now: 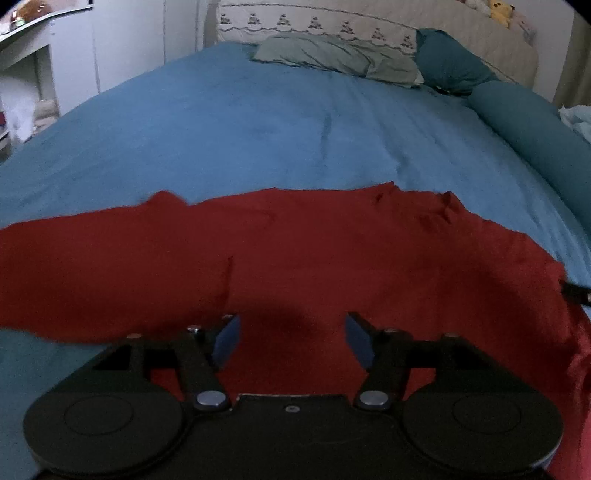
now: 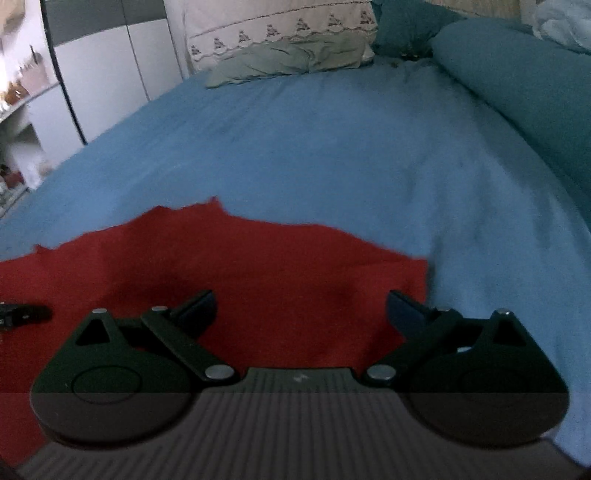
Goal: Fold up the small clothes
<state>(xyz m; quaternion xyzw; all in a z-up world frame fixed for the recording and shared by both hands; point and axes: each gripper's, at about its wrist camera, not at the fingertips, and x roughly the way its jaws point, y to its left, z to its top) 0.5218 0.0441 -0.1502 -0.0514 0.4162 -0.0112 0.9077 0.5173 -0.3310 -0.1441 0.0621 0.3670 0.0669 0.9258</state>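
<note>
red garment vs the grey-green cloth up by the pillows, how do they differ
The red garment lies spread fairly flat at the near end of the blue bedspread, right under both grippers; the grey-green cloth lies crumpled at the far end, against the embroidered pillow. The red garment is vivid and nearly smooth, the grey-green cloth pale and heavily creased. Both rest on the bedspread, and neither is held.

A wide stretch of bare blue bedsheet (image 1: 258, 122) was left open beyond the red garment (image 1: 295, 243). The far end was closed off by a grey-green pillow (image 1: 332, 55) and a headboard (image 1: 369, 26), the right side by a teal bolster (image 1: 532, 125).
</note>
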